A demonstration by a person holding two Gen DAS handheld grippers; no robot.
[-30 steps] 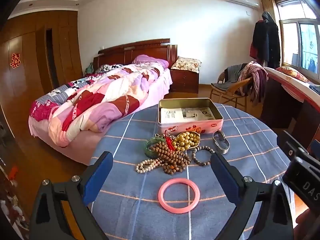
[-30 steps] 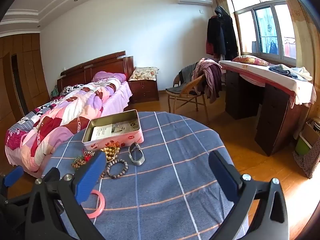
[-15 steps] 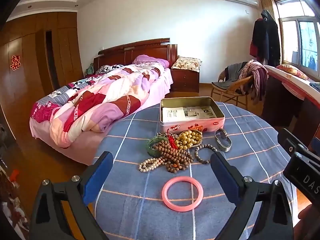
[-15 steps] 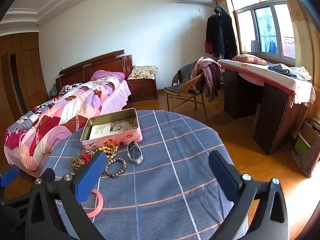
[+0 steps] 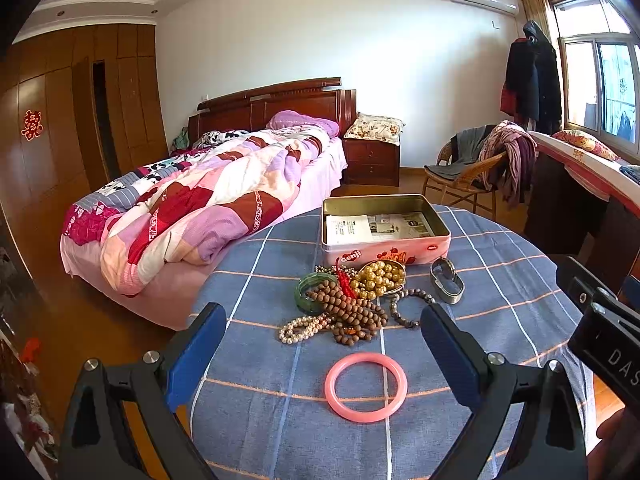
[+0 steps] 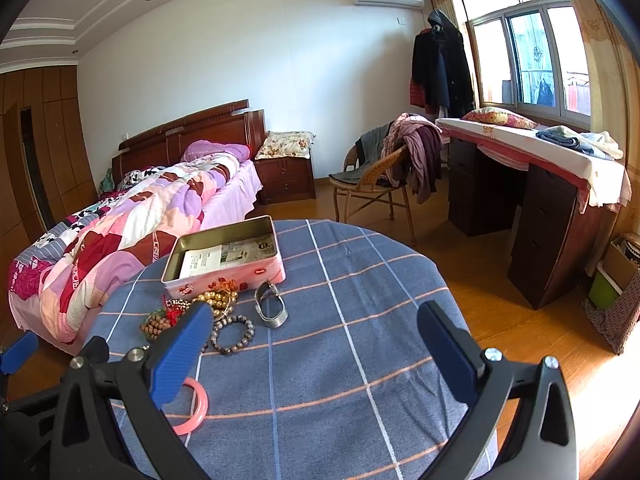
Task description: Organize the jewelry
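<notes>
- The left gripper (image 5: 322,354) is released, its blue pads spread wide with nothing between them, hovering over the near part of the desk (image 5: 500,280).
- The right gripper (image 6: 316,354) is likewise spread wide and empty, above bare checked cloth to the right of the jewelry.
- Nearest on the desk lies a pink bangle (image 5: 366,387), flat and alone, apart from the rest; seen from the left wrist it sits between the left gripper's pads.
- Beyond it is a tangled heap: a white pearl bracelet (image 5: 302,329), brown wooden beads (image 5: 348,314), a green bangle (image 5: 310,286), gold beads (image 5: 378,276) and a dark bead bracelet (image 5: 408,308), several touching or overlapping.
- A silver cuff (image 5: 447,286) lies just right of the heap.
- Behind everything stands the open pink tin (image 5: 384,254), which holds only printed paper; no jewelry is visible in it.
- Judging from this, the sorting has barely begun: every piece is on the cloth, and the pink bangle looks like the easiest first pick.
</notes>
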